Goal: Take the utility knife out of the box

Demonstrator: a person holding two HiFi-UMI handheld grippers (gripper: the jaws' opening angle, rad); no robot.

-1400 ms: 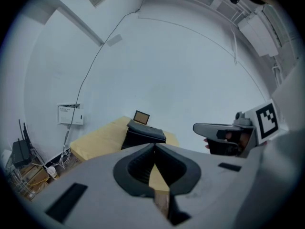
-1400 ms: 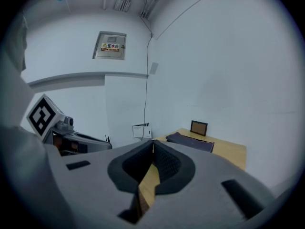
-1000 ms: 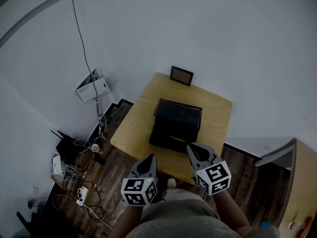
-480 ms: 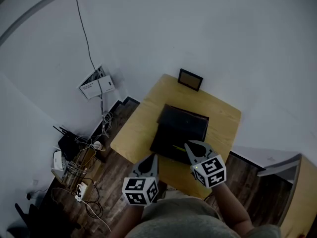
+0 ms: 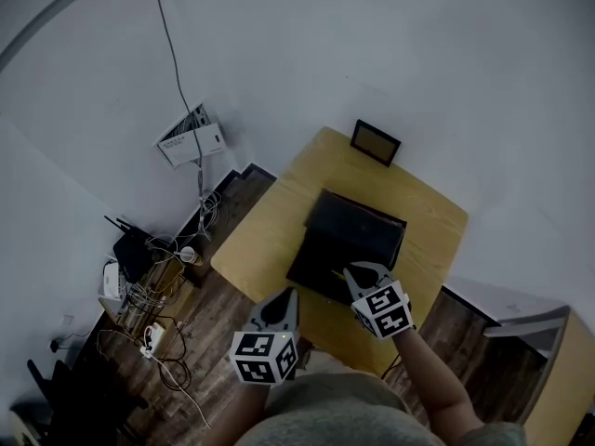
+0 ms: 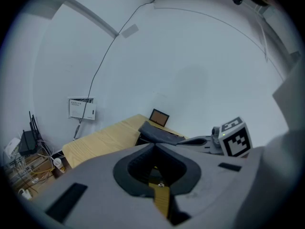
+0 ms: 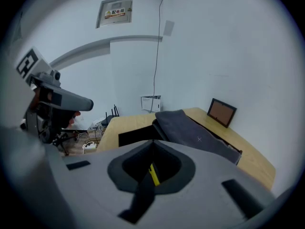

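While the right tongs [image 5: 361,272], pressed together and empty, hover at the box's [image 5: 351,235] 6 o'clock edge, the left tongs [image 5: 284,295], also closed, hang at the tabletop's [image 5: 270,240] 7 o'clock edge.

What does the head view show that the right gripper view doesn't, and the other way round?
Head view only: the person's torso and the right gripper seen from outside, with its marker cube. Right gripper view only: the sign high on the wall, and that gripper's shut jaws head-on. Both: the wooden table, the black box, the framed picture and the left gripper.
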